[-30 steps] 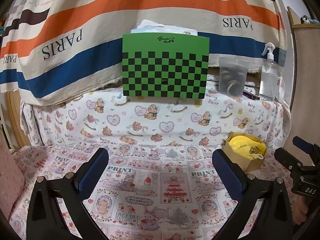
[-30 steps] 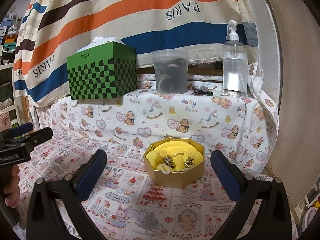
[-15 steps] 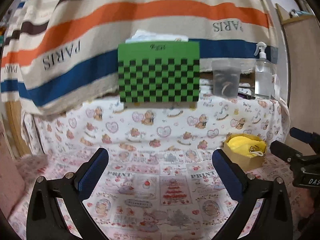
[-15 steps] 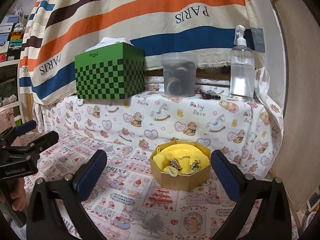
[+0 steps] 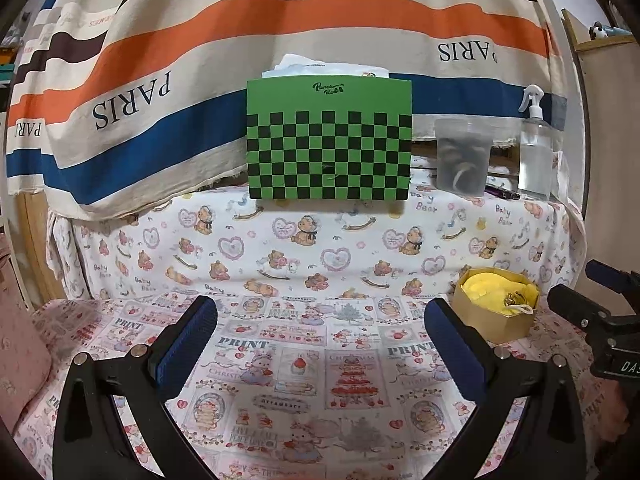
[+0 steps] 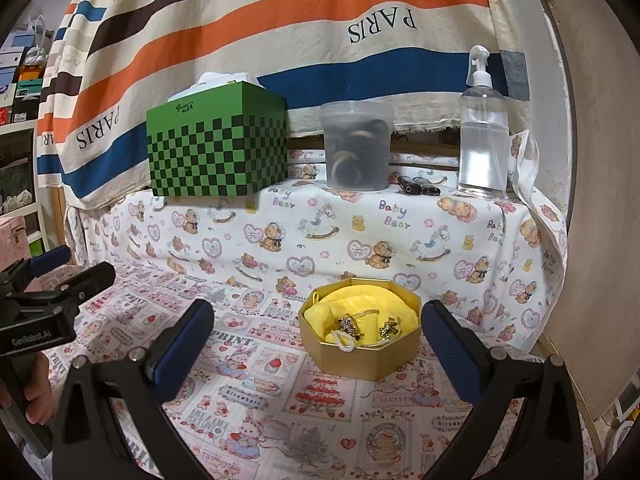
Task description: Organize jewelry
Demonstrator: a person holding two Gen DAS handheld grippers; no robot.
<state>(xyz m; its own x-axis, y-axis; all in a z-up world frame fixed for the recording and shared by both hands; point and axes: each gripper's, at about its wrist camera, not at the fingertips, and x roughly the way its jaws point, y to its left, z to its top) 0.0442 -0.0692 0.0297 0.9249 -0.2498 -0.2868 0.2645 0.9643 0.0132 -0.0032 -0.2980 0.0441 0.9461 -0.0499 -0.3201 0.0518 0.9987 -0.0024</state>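
Two small jewelry pieces (image 6: 370, 326) lie on yellow cloth (image 6: 360, 308) inside a gold octagonal box (image 6: 360, 360) on the patterned desk (image 6: 280, 420). Both the left tool (image 5: 320, 334) and right tool (image 6: 318, 334) hover with fingers apart, holding nothing; the scene suits either sorting about to start or just finished.

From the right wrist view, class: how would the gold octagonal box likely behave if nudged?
The gold octagonal box looks like thin card, so probably light and apt to slide on the printed cloth. Its low, wide shape should resist tipping. The jewelry lying loose on the yellow cloth might shift.
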